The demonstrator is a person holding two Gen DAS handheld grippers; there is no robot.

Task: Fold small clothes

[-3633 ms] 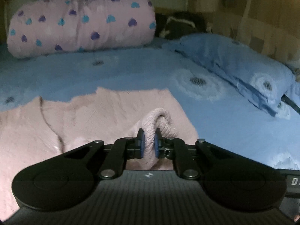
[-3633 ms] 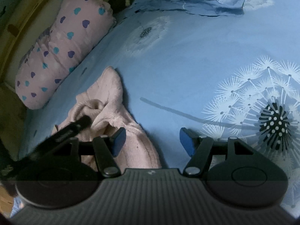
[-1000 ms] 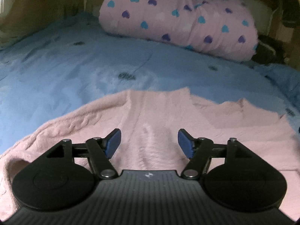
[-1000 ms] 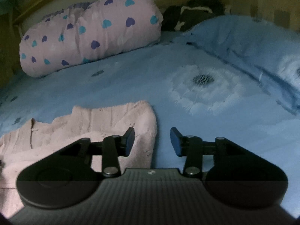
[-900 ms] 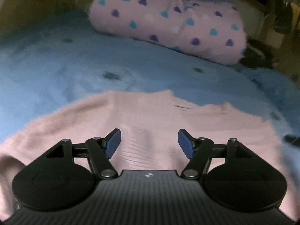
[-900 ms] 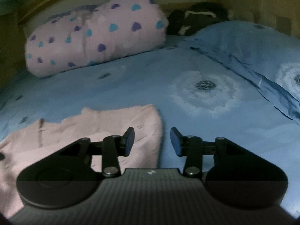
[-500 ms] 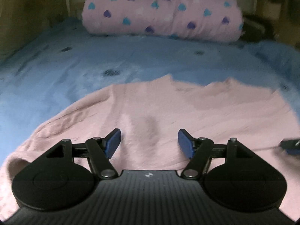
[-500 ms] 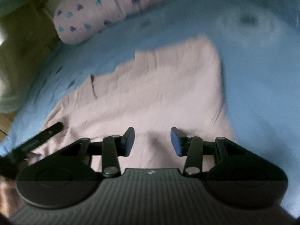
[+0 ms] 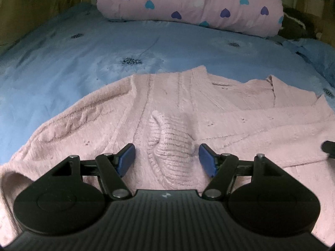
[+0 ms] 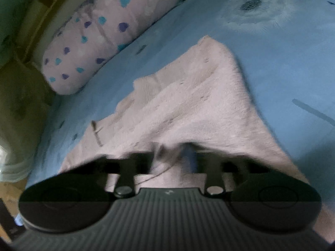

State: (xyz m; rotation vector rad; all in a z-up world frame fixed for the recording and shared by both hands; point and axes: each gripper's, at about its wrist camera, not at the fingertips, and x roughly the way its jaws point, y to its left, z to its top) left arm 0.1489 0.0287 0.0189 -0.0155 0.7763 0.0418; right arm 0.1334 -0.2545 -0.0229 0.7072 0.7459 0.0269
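Blue bedsheet (image 9: 62, 67), dandelion print, covering the whole bed; pink heart-print bolster (image 9: 188, 4) along the far edge. Pink knit sweater (image 9: 230, 113), spread flat on the near part of the sheet, long axis running left to right in the left wrist view, with its notched edge toward the bolster. Left gripper (image 9: 166, 160): jaws wide apart, straddling a raised ribbed fold without pressing it. Right gripper (image 10: 171, 161): blurred, jaws just brought together on a pinch of the sweater's near edge. Step in hand, as judged: gripping for a fold. Best done by closing the left on the ribbed ridge, then lifting both evenly so the knit does not stretch or skew.
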